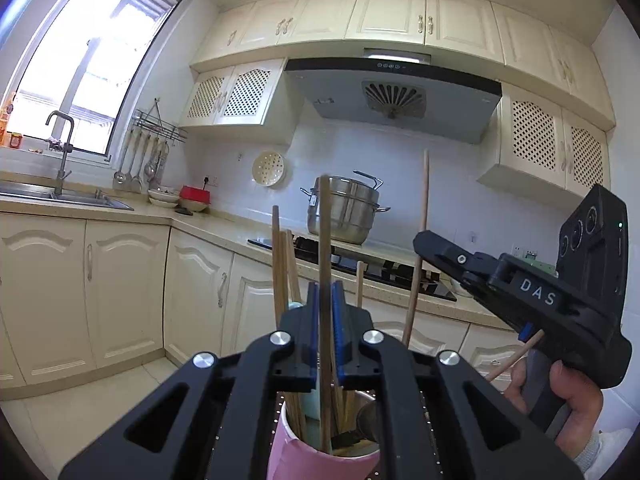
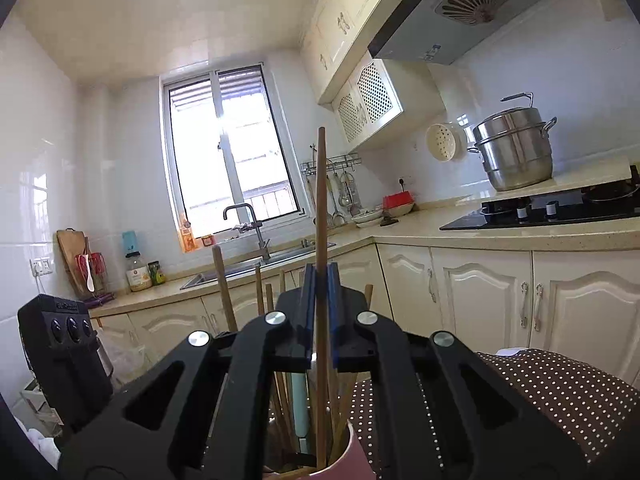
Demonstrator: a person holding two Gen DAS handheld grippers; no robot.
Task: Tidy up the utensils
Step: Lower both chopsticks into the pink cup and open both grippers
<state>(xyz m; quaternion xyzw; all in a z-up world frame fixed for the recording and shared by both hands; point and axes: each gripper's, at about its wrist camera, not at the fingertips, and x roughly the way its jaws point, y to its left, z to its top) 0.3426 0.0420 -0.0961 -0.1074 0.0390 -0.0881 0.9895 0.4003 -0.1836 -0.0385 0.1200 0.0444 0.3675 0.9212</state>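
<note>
- Left gripper (image 1: pixel 325 294) points level, pads clamped on an upright chopstick (image 1: pixel 325 240) whose lower end stands in the pink cup (image 1: pixel 316 458).
- Right gripper (image 2: pixel 320 276), also level, grips a second chopstick (image 2: pixel 321 200) over that cup (image 2: pixel 348 456).
- More chopsticks crowd the cup.
- Only the left view shows a hand (image 1: pixel 576 400); only the right shows polka-dot cloth (image 2: pixel 540 392).

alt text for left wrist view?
Left hand-held gripper shut on an upright wooden chopstick above a pink cup of utensils; the right hand-held gripper holds another chopstick. Kitchen counter behind.
</note>
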